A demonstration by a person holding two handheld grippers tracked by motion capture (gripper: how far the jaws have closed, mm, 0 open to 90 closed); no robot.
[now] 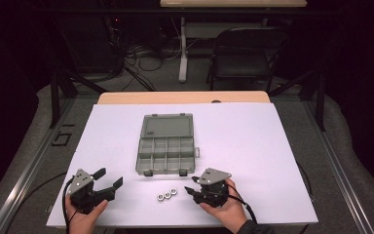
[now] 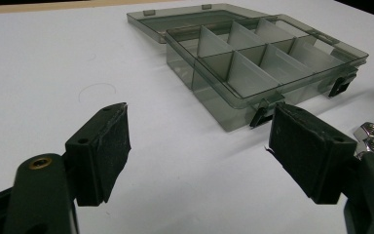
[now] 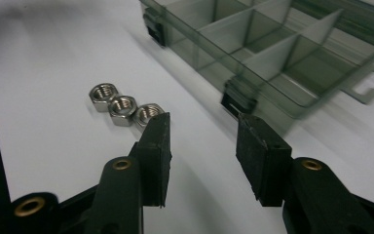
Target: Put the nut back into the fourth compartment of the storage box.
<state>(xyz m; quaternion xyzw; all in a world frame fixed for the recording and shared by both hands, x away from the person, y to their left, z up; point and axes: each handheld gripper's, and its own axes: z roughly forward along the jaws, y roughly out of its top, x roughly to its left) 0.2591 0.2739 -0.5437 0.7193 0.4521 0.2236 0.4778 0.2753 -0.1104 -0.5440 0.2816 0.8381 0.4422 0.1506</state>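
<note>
A clear grey compartment box (image 1: 168,155) lies open in the middle of the white table cover, its lid (image 1: 167,126) flat behind it; the compartments look bare. Three steel hex nuts (image 1: 167,194) sit in a row just in front of the box. My left gripper (image 1: 109,176) rests at the front left, open, pointing toward the box (image 2: 253,63), with the nuts (image 2: 372,139) past its right jaw. My right gripper (image 1: 191,185) is just right of the nuts, held in a hand. Its jaws stand partly apart with nothing between them (image 3: 203,119), and the nearest nut (image 3: 146,113) lies by the left fingertip.
The white cover (image 1: 253,161) spans the table, with open surface left and right of the box (image 3: 272,53). Beyond the far edge stand a black folding chair (image 1: 246,53), a table leg (image 1: 182,48) and cables on the floor.
</note>
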